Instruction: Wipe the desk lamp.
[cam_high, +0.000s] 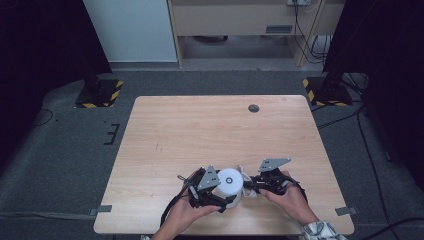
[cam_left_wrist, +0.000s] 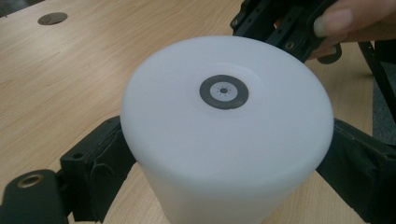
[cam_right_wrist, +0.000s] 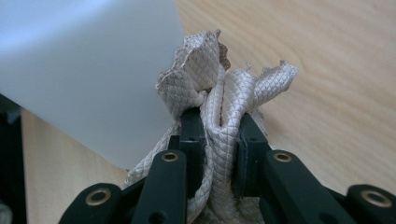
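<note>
White cylinder (cam_high: 230, 182) stands upright near the tabletop's (cam_high: 210, 130) front edge, long axis vertical, clamped by the left gripper (cam_high: 220, 192); the right gripper (cam_right_wrist: 220, 135) pinches a beige cloth (cam_right_wrist: 219, 93) beside it.

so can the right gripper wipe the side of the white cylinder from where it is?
Probably yes. The right gripper is shut on the beige cloth, right beside the white cylinder; nothing lies between them. The left gripper clamps the cylinder's sides, so only the facing side looks free.

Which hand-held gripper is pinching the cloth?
The right hand-held gripper: its jaws are shut on the bunched beige quilted cloth. The left hand-held gripper instead clamps the white cylinder from both sides.
</note>
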